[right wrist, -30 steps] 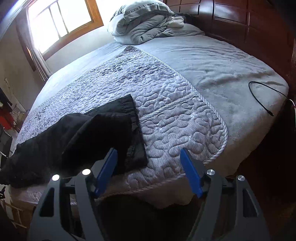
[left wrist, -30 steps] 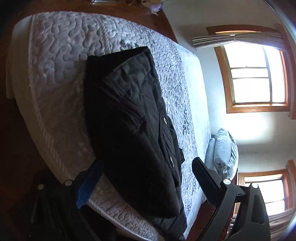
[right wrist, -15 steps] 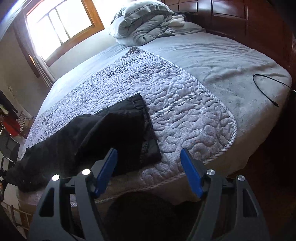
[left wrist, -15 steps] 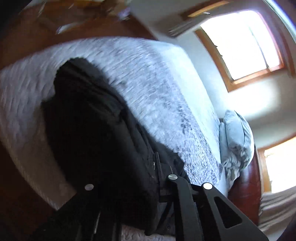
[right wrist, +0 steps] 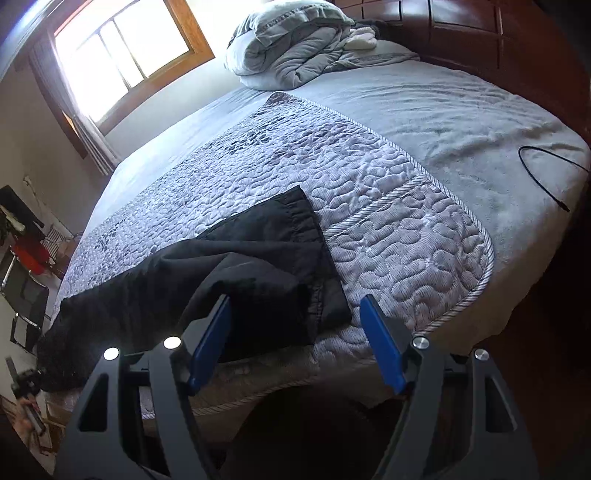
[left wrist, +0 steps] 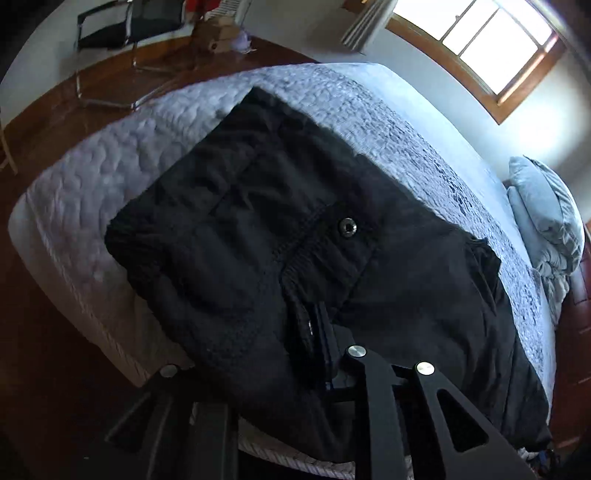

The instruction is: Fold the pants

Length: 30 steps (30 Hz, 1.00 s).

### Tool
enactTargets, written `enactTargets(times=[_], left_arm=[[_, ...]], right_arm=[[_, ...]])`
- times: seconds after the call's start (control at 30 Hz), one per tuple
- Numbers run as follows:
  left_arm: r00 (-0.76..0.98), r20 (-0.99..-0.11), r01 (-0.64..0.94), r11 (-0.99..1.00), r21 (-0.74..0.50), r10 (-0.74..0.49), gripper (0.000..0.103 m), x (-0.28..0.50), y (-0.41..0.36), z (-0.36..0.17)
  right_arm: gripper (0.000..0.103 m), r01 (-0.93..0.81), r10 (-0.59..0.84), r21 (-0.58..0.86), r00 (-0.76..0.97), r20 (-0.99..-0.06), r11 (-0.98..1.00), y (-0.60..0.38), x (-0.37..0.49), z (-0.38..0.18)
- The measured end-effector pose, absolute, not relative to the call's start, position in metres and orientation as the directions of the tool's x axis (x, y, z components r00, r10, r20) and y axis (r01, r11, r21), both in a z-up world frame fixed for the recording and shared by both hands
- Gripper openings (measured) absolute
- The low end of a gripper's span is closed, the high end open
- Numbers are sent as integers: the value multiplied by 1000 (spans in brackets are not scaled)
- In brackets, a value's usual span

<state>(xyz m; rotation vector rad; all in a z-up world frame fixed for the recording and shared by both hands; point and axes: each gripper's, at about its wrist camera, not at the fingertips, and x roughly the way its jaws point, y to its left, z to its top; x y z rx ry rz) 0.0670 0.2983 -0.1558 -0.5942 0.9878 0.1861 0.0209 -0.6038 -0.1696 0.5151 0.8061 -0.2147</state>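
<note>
Black pants (left wrist: 295,258) lie along the near edge of a quilted bed (left wrist: 92,177). In the left wrist view my left gripper (left wrist: 317,343) is shut on the waistband fabric beside the metal button (left wrist: 348,226); cloth covers the fingertips. In the right wrist view the pants' leg ends (right wrist: 273,258) lie folded near the bed's edge. My right gripper (right wrist: 295,332) is open and empty, its blue pads (right wrist: 382,347) on either side of the hem, just short of the edge.
A bundled grey duvet (right wrist: 295,48) lies at the head of the bed by a dark wooden headboard (right wrist: 498,33). A black cable (right wrist: 543,173) lies on the grey sheet. A chair (left wrist: 125,26) and boxes stand on the wood floor. Windows are bright.
My left gripper went from open and clear of the bed to shut on the pants' waistband, and its view swung round. My right gripper moved a little closer to the leg ends, still open.
</note>
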Motion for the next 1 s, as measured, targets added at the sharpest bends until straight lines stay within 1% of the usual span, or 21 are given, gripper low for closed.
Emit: enactTargets(times=[0.07,0.1,0.13,0.23,0.27,0.37,0.43,0.5,0.6,0.67,0.77,0.8,0.87,0.9,0.93,0.97,1.0], left_arm=[[610,-782,-420,783,-459,-131,24,51,301,-158],[616,-775,-423,773,-473,-138,31,49,302,-156],[615,-774,-420,769,-483,-151,36,48,302,-155],[592,-788,-406,782,-473,-170,64,42,297,-145],[580,-800,-418,787,-453,-153,80,42,294,-143],[598,-786,-393,798,-458,-156,82,24,287,-123],[600,-789,-404,800,-444,-134,83,5,284,-114],[621,-774,-404,794,-454,-127,87,-7,280,-107],[646,-754,-394,791,-467,-123,88,-11,270,-95],[666,-735,-375,793,-479,-129,88,-11,257,-90],[667,-728,-321,820,-474,-160,90,14,227,-85],[664,-729,-307,827,-470,-167,92,21,221,-92],[642,-745,-290,843,-453,-180,92,31,210,-98],[631,-754,-289,846,-448,-184,92,34,206,-100],[615,-765,-287,850,-442,-191,92,38,203,-105],[602,-774,-287,852,-437,-194,92,44,203,-112],[590,-785,-292,856,-427,-190,92,48,202,-117]], right_arm=[[72,397,25,404,687,-726,824,-613,15,-168],[73,407,38,433,692,-721,804,-617,11,-168],[74,412,54,460,696,-716,787,-621,8,-167],[74,409,103,537,718,-688,738,-625,-4,-163],[75,402,115,550,723,-681,732,-623,-7,-161],[75,353,183,610,744,-643,709,-614,-11,-152],[75,327,235,664,756,-611,672,-606,-10,-149],[75,312,296,713,752,-589,628,-598,-3,-151],[75,305,363,777,751,-552,551,-590,11,-160],[75,332,380,791,738,-557,514,-586,25,-169],[74,404,373,772,703,-605,491,-582,48,-182],[72,421,371,770,698,-613,479,-583,52,-187],[60,455,373,772,689,-621,444,-587,64,-197],[56,478,370,766,681,-632,429,-590,70,-201],[45,500,362,754,670,-648,425,-592,75,-205],[29,515,357,749,665,-656,418,-596,81,-207],[19,519,358,748,663,-658,414,-598,86,-210]])
